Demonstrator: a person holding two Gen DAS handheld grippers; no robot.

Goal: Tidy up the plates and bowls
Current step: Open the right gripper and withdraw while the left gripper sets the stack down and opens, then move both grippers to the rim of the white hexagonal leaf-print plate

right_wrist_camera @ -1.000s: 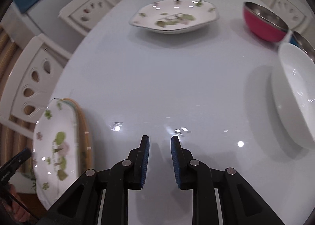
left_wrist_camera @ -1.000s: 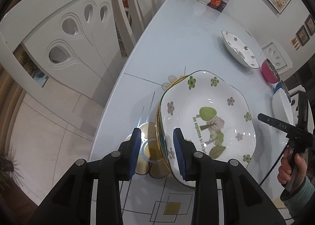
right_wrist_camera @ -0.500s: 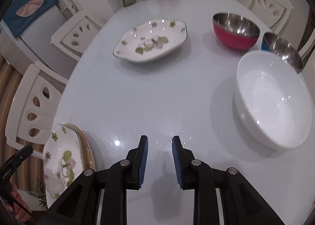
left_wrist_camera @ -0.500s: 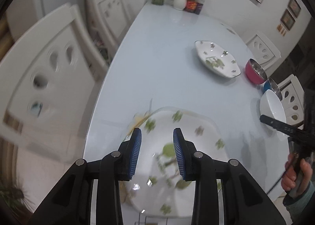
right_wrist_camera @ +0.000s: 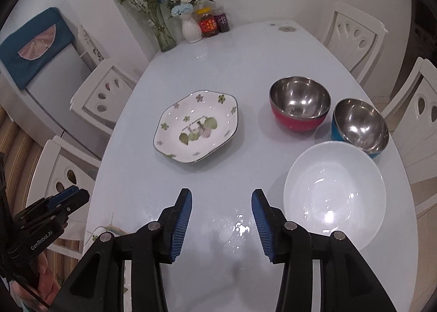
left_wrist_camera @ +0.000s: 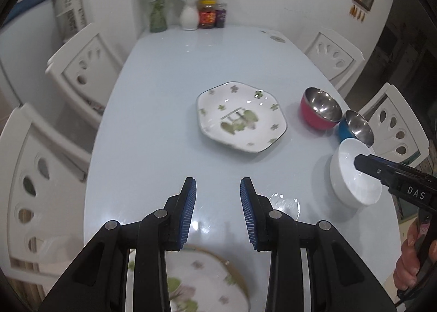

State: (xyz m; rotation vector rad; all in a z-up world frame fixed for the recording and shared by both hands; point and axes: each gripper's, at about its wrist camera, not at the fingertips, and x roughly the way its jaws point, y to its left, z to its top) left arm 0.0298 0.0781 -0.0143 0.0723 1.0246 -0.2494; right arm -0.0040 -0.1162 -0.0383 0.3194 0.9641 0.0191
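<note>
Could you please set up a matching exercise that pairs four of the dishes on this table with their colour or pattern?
Things:
1. plate in the middle of the table
2. bowl farthest from the camera
3. bowl at the right edge
4. largest bowl, nearest the camera

Descriptions:
A. plain white
B. blue outside, steel inside
C. white with green flowers
D. red outside, steel inside

Pairs: 1-C, 2-D, 3-B, 4-A
</note>
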